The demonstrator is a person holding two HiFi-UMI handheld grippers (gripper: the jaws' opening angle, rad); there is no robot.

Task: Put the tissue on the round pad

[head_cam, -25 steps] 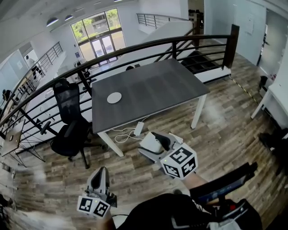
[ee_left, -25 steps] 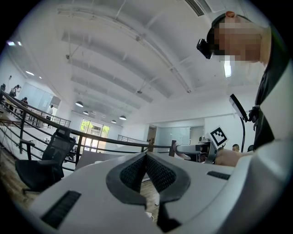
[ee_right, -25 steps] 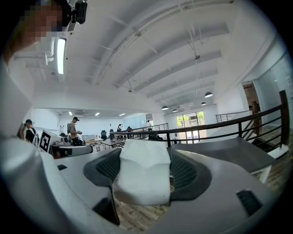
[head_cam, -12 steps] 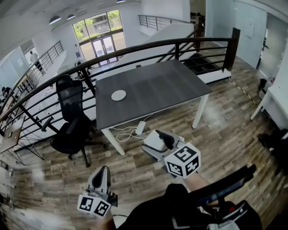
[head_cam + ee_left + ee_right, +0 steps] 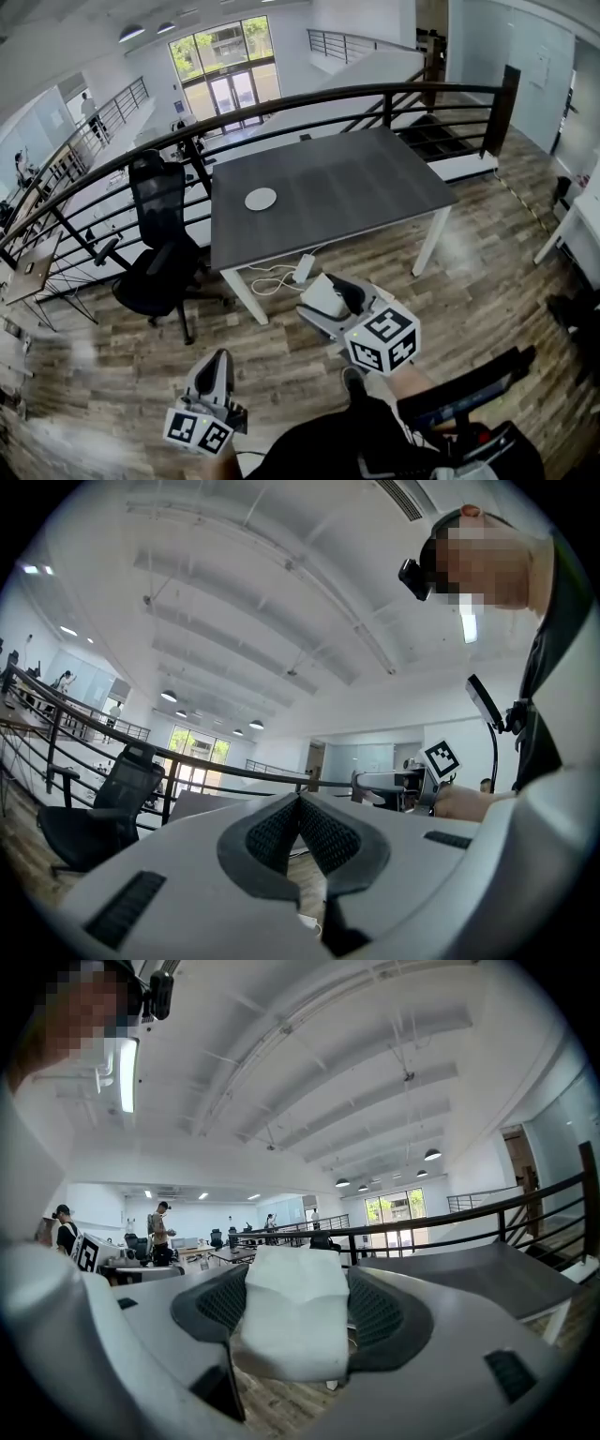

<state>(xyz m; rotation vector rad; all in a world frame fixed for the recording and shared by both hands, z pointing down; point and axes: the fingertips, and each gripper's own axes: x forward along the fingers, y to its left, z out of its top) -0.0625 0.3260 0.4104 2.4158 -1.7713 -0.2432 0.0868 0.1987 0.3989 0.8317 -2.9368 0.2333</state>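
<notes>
The right claw (image 5: 296, 1330) is clamped on the white tissue (image 5: 292, 1293) and held about level. The left claw (image 5: 300, 808) is closed on nothing. The round pad (image 5: 261, 199) lies bare on the grey surface (image 5: 366, 183), well apart across the wooden floor (image 5: 281, 352). Pickup looks done; approach and placement remain.

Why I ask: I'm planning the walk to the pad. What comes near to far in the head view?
left gripper → right gripper, shut on the tissue → table → round pad → railing
</notes>
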